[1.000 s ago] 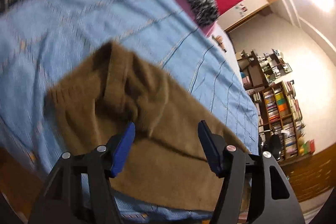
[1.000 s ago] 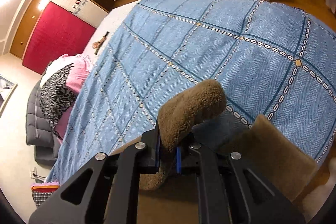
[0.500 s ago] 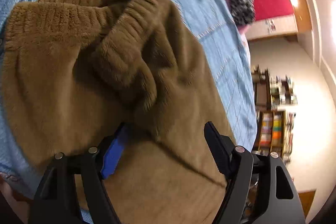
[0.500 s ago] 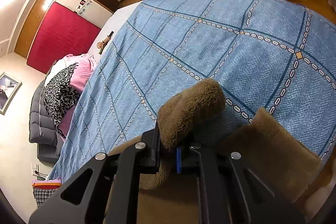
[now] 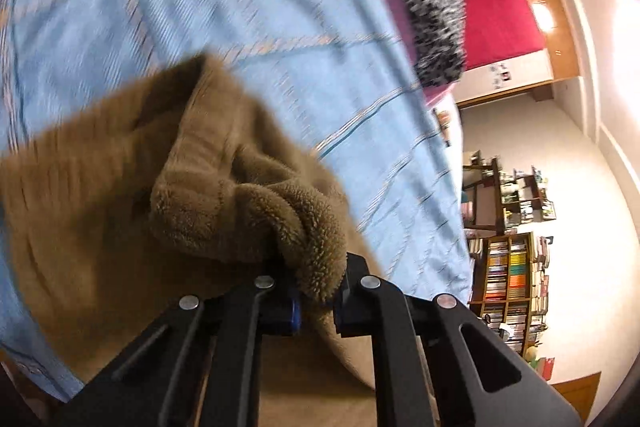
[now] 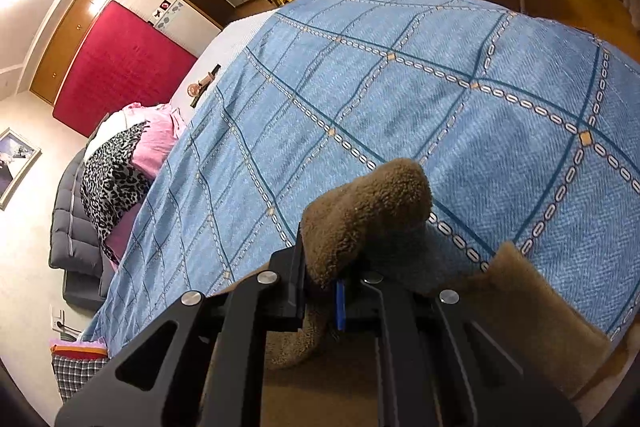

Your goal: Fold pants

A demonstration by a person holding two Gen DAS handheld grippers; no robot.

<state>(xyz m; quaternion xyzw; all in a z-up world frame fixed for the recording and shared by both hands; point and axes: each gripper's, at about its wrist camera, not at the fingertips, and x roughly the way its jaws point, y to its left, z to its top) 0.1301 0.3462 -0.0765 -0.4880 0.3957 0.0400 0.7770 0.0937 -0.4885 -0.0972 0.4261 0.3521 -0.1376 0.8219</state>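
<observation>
Brown fleece pants (image 5: 120,195) lie on a blue patterned bedspread (image 5: 240,7). My left gripper (image 5: 317,301) is shut on a bunched fold of the pants near their ribbed waistband, and the fleece bulges up above the jaws. In the right wrist view, my right gripper (image 6: 322,297) is shut on another fold of the brown pants (image 6: 368,211), which curls up over the jaws. More brown cloth (image 6: 532,315) spreads to the lower right on the bedspread (image 6: 400,107).
A leopard-print and pink pile (image 6: 116,175) sits at the bed's far end beside a grey sofa (image 6: 68,227). Bookshelves (image 5: 512,283) stand by the wall past the bed. A red panel (image 6: 120,71) covers the far wall. A small object (image 6: 202,85) lies on the white sheet.
My left gripper moved over the pants and closed from wide open onto a fold of fleece. The right gripper stayed shut on its fold, hardly moving.
</observation>
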